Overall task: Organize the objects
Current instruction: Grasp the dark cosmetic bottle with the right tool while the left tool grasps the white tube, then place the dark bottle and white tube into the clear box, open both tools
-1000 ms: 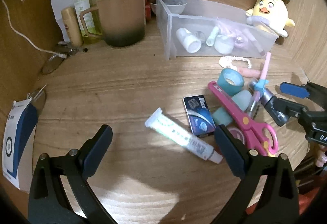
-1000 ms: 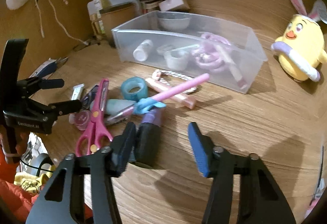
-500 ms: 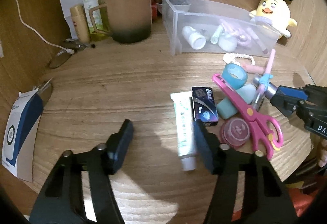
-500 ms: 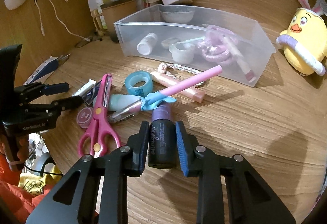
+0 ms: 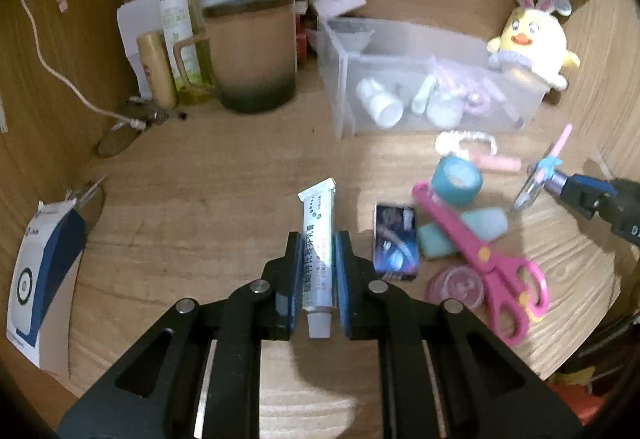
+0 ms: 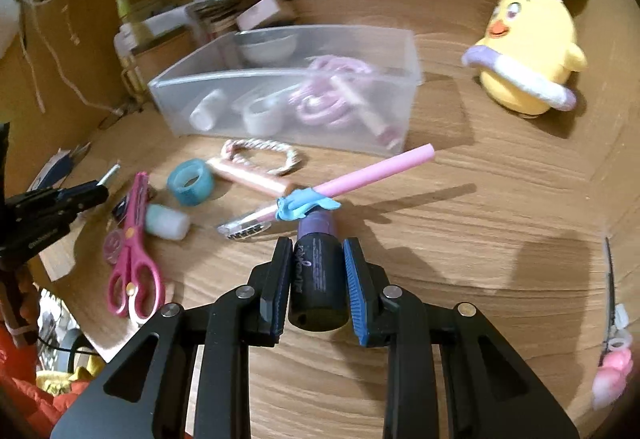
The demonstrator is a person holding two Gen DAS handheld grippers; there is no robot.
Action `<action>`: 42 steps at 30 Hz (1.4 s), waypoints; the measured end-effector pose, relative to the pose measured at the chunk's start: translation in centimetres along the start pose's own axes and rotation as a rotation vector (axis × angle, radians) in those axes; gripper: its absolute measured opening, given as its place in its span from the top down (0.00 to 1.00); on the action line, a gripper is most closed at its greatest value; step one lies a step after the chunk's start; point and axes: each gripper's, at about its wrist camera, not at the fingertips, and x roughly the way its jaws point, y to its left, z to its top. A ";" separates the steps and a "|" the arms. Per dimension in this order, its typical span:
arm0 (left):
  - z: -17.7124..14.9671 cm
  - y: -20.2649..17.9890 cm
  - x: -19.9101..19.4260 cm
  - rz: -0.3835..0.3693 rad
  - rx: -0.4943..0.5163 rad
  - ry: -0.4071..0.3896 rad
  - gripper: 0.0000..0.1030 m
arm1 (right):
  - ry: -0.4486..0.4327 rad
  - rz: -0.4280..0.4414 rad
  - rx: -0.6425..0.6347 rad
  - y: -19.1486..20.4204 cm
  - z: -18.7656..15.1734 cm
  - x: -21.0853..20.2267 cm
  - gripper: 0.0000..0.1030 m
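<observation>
Left wrist view: we see our left gripper (image 5: 317,259) clamped on a white tube (image 5: 318,239), its jaws having just closed in on it; the cap end points back toward the camera and the crimped end lies forward over the wooden desk (image 5: 224,175).
Right wrist view: our right gripper (image 6: 316,279) grasps a dark bottle with a purple neck (image 6: 318,271), pads pressed to both of its sides.
Pink pen: a pink pen with a blue clip (image 6: 340,187) rests across the bottle's purple neck, tip down toward the desk on the left.
Clear bin: the clear plastic bin (image 5: 432,35) stands at the back of the desk, holding a small white bottle (image 5: 380,105), pale rings and pink items that blur keeps us from naming.
Loose items: pink scissors (image 5: 480,251) lie over a mint-green tube (image 5: 480,225); a teal tape roll (image 5: 456,179) sits just beyond them, a dark blue packet (image 5: 396,239) just to the right of our left gripper, and a round pink tin (image 5: 456,285) by the scissor handles.
Back row: a brown mug (image 5: 252,55) and a spray bottle (image 5: 176,23) stand left of the bin.
Right corner: a yellow chick plush with rabbit ears (image 6: 528,43) sits beside the bin.
Left edge: a white and blue box (image 5: 40,279) lies at the desk's rim.
</observation>
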 end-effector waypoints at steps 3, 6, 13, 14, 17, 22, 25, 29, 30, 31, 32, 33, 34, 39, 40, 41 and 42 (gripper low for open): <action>1.1 -0.1 -0.7 -0.016 -0.006 -0.036 0.85 | -0.025 0.001 0.005 -0.3 0.5 -0.6 0.77; 2.1 -0.4 -1.2 -0.033 -0.006 -0.069 0.85 | -0.065 0.001 -0.017 0.3 1.3 -1.4 0.77; 4.7 -1.3 -1.9 -0.074 0.002 -0.126 0.85 | -0.124 0.023 -0.067 1.6 2.6 -2.6 0.77; 5.1 -1.4 -2.0 -0.080 0.003 -0.131 0.85 | -0.137 0.022 -0.073 1.8 2.9 -2.9 0.77; 6.3 -1.6 -2.2 -0.099 0.006 -0.145 0.85 | -0.185 0.022 -0.083 2.0 3.9 -3.7 0.77; 8.3 -1.7 -2.3 -0.112 0.012 -0.167 0.85 | -0.253 0.038 -0.084 2.1 6.3 -4.6 0.77; 9.6 -1.9 -2.1 -0.115 0.017 -0.179 0.85 | -0.277 0.054 -0.078 2.1 7.8 -4.5 0.77; 11.3 -2.2 -1.7 -0.131 0.027 -0.182 0.85 | -0.270 0.097 -0.057 1.6 10.0 -3.4 0.77; 11.7 -2.4 -1.6 -0.127 0.032 -0.184 0.85 | -0.265 0.105 -0.051 1.5 10.5 -3.1 0.77; 12.2 -2.5 -1.4 -0.122 0.035 -0.184 0.85 | -0.257 0.115 -0.046 1.3 11.0 -2.7 0.77; 12.5 -2.6 -1.2 -0.121 0.038 -0.181 0.85 | -0.248 0.124 -0.041 1.1 11.5 -2.2 0.77; 12.9 -2.7 -0.9 -0.122 0.042 -0.176 0.85 | -0.236 0.133 -0.038 1.0 11.9 -1.6 0.77; 13.3 -2.8 -0.5 -0.125 0.044 -0.166 0.85 | -0.224 0.141 -0.035 0.9 12.3 -1.0 0.77; 14.6 -3.5 2.5 -0.144 0.062 -0.082 0.85 | -0.141 0.196 -0.027 1.0 13.7 2.3 0.77; 14.7 -3.6 3.1 -0.146 0.064 -0.065 0.85 | -0.128 0.200 -0.029 1.1 13.8 2.9 0.77; 14.8 -3.8 3.7 -0.148 0.067 -0.048 0.85 | -0.113 0.206 -0.033 1.2 13.9 3.5 0.77; 14.9 -3.9 4.4 -0.145 0.071 -0.031 0.85 | -0.100 0.211 -0.037 1.3 14.0 4.0 0.77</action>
